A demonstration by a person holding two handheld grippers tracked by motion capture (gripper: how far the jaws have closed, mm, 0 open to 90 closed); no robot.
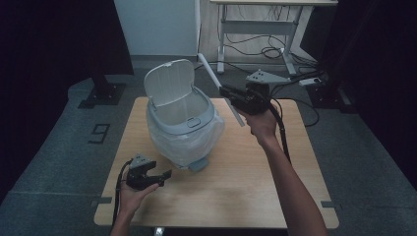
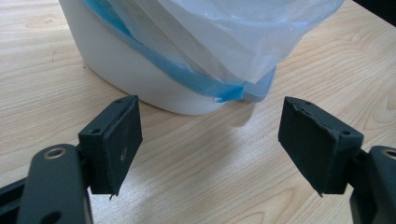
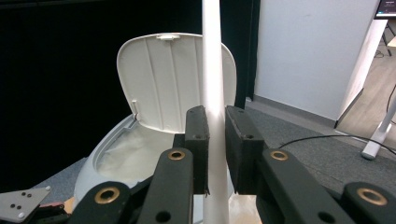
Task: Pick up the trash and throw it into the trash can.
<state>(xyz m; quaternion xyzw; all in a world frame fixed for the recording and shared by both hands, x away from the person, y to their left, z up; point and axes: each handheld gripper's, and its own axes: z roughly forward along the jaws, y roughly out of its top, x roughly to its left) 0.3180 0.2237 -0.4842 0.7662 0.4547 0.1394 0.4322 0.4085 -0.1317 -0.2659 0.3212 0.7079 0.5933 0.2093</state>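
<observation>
A small white bin (image 1: 183, 129) with a plastic liner stands on the wooden table (image 1: 246, 187), its lid (image 1: 169, 81) flipped up. My right gripper (image 1: 227, 93) hovers to the right of the bin's opening, shut on a long white stick (image 1: 221, 88) that runs upright between its pads (image 3: 213, 93). The open lid (image 3: 173, 79) and the liner-filled mouth lie just beyond that stick. My left gripper (image 1: 164, 178) rests low on the table in front of the bin, open and holding nothing. Close ahead of its pads (image 2: 119, 140) is the bin's base with a blue liner edge (image 2: 187, 77).
A grey pedal (image 1: 199, 164) juts from the bin's front base. Behind the table stand a white panel (image 1: 157, 24) and a desk frame (image 1: 255, 29) with cables on the floor. Dark curtains close in both sides.
</observation>
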